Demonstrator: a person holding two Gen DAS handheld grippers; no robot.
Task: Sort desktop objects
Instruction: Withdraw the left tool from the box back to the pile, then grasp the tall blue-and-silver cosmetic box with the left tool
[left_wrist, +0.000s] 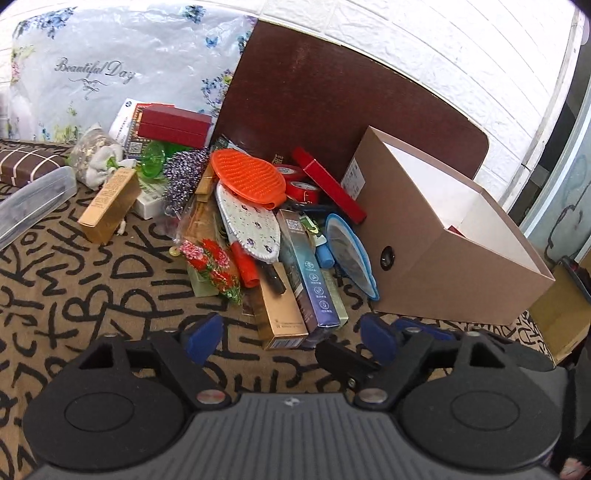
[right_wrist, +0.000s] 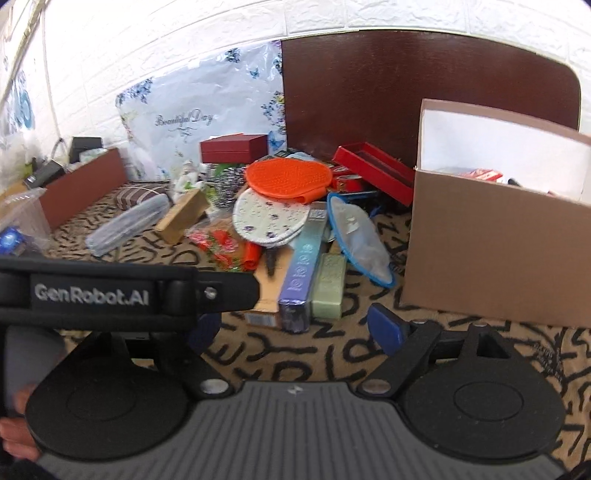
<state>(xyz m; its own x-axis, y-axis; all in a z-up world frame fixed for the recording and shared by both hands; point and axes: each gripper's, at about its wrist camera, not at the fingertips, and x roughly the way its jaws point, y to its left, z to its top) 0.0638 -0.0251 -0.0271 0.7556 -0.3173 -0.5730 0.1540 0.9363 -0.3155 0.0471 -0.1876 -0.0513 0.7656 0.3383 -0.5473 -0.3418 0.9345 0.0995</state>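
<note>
Pile (left_wrist: 266, 236): sat mid-counter (left_wrist: 92, 295), just left of the cardboard box (left_wrist: 443, 266).
Long blue-purple carton (left_wrist: 310, 273): its long axis ran toward me, near end close to my left gripper (left_wrist: 291, 339).
Orange brush (left_wrist: 247, 177): topmost, bristles up.
Box contents: something red, perhaps a packet; too blurred to tell.
Left jaws: released, holding nothing.
Right gripper (right_wrist: 299, 328): jaws released, holding nothing.

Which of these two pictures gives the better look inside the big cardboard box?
The right wrist view: it faces the cardboard box across its open top, showing a few items inside, one red and white. The left wrist view shows the box at an angle, its inside mostly white wall.
</note>
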